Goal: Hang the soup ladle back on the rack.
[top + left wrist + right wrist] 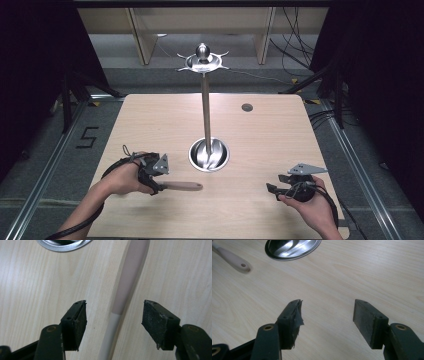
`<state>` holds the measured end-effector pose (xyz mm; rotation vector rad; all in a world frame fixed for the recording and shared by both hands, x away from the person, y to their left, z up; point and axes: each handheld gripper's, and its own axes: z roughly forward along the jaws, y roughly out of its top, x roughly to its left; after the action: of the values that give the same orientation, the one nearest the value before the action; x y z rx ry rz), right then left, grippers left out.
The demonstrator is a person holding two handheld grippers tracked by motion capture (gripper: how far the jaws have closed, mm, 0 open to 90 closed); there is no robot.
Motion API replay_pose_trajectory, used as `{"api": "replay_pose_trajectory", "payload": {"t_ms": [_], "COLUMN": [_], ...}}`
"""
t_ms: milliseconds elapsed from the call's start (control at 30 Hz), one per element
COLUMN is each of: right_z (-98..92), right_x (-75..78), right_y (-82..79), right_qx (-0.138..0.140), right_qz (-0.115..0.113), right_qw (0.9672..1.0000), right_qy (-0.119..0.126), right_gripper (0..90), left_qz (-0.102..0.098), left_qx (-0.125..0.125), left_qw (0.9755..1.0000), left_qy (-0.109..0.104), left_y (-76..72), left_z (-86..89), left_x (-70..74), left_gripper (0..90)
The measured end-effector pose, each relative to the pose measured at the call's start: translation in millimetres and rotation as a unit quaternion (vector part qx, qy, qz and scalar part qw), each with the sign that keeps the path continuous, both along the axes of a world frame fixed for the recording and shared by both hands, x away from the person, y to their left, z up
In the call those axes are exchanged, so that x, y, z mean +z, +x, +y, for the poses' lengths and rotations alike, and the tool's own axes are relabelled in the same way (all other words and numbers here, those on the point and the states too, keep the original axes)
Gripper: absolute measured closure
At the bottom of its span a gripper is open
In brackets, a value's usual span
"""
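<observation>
At about 7 o'clock on the pale wooden table (260, 130), the left gripper (159, 186) stands over a long utensil with a wooden handle (182, 186), which lies flat with its rounded end toward the table's centre. In the left gripper view the jaws stand wide apart, one on each side of the utensil (125, 290), touching nothing; the shaft runs straight up the gap between the pads. Nothing is gripped yet. Judgement: the pick-up is lined up but not made, so the closing, the lift and any hanging on the stand are all left to do.

The right gripper (271, 188) sits at 5 o'clock, well apart from the utensil. Its jaws are also wide open and empty over bare wood in the right gripper view, with the handle's holed end (239, 263) off at upper left.

A tall polished metal stand, round base (209, 155), slim pole and hooked crown (202, 59), occupies the centre toward 12 o'clock. The base rim (62, 245) lies near the left gripper's reach.

Room: open wood between the two grippers and along the near edge. The stand's base is the nearest obstacle for a forward lift. A small dark round hole (247, 107) sits at 1 o'clock, out of the way.
</observation>
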<state>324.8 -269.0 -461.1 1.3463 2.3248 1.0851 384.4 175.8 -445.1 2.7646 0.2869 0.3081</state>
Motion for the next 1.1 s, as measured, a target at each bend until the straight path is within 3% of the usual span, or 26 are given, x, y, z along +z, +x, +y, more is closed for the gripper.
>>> {"api": "replay_pose_trajectory", "payload": {"t_ms": [67,167,233,433,467,500,600,633,667,700,733,767,867,900,967,1000,1067,1100], "right_z": [-1.8,-2.7,-4.8,-6.6,-8.4,-7.6,-6.9,-5.3,-3.1,-4.3,-2.7,-4.1,-4.4,-4.0,-3.1,-2.3,-1.7,-0.8], "right_x": [-2.5,-2.0,-2.7,-2.2,-1.7,-2.2,-1.8,-1.9,-1.3,-1.8,-1.2,-1.6,-0.8,-0.2,0.1,0.4,0.1,0.1], "right_y": [3.0,4.0,4.5,2.5,3.8,4.2,4.3,4.6,2.8,3.9,2.0,2.9,0.6,-0.8,-1.6,-2.4,-1.6,-1.4], "right_qx": [0.007,0.004,0.006,-0.005,-0.001,0.003,-0.001,0.003,-0.003,0.005,0.002,0.009,0.004,0.002,0.0,-0.002,-0.001,0.0], "right_qz": [-0.009,0.002,-0.008,0.003,-0.009,-0.002,-0.004,-0.006,0.006,-0.007,0.005,-0.009,-0.007,-0.007,-0.002,0.003,-0.002,0.003], "right_qw": [0.9999,1.0,0.9999,1.0,0.9999,1.0,1.0,1.0,1.0,0.9999,1.0,0.9999,0.9999,0.9999,1.0,1.0,1.0,1.0], "right_qy": [0.001,0.004,-0.004,0.006,-0.006,0.004,-0.001,-0.005,0.002,-0.006,0.0,-0.006,-0.007,-0.007,-0.005,-0.004,-0.004,-0.003], "right_gripper": [40.3,40.3,40.3,40.3,40.3,40.3,40.3,40.3,40.3,40.3,40.3,40.3,40.3,40.3,40.3,40.3,40.3,40.3], "left_qz": [0.004,0.007,0.009,0.01,0.01,0.014,0.019,0.028,0.028,0.038,0.042,0.042,0.055,0.059,0.064,0.066,0.069,0.073], "left_qx": [-0.005,-0.008,-0.009,-0.037,-0.037,-0.043,-0.048,-0.058,-0.058,-0.065,-0.071,-0.071,-0.092,-0.103,-0.104,-0.113,-0.113,-0.118], "left_qw": [1.0,0.9999,0.9999,0.9991,0.9991,0.9987,0.9983,0.9969,0.9969,0.9956,0.9948,0.9948,0.9906,0.988,0.9872,0.9848,0.9847,0.9829], "left_qy": [0.0,0.006,0.008,0.016,0.016,0.021,0.026,0.045,0.045,0.055,0.06,0.06,0.085,0.099,0.103,0.114,0.114,0.121], "left_y": [0.6,2.5,3.9,12.5,12.5,15.9,18.0,19.0,19.0,19.4,19.7,19.7,20.2,20.5,20.0,20.8,20.9,21.8], "left_z": [-0.7,-1.0,-2.5,-13.3,-13.3,-17.9,-21.4,-25.2,-25.2,-27.3,-27.8,-27.8,-28.1,-28.2,-28.2,-27.9,-26.9,-25.6], "left_x": [-0.7,-1.9,-3.3,-3.1,-3.1,-3.3,-4.0,-3.8,-3.8,-4.5,-4.5,-4.5,-6.8,-10.5,-13.0,-14.9,-18.5,-21.5], "left_gripper": [34.2,34.2,34.5,37.8,38.5,39.7,42.7,43.8,44.4,45.0,45.6,47.1,49.0,50.7,52.0,52.0,54.5,57.0]}}
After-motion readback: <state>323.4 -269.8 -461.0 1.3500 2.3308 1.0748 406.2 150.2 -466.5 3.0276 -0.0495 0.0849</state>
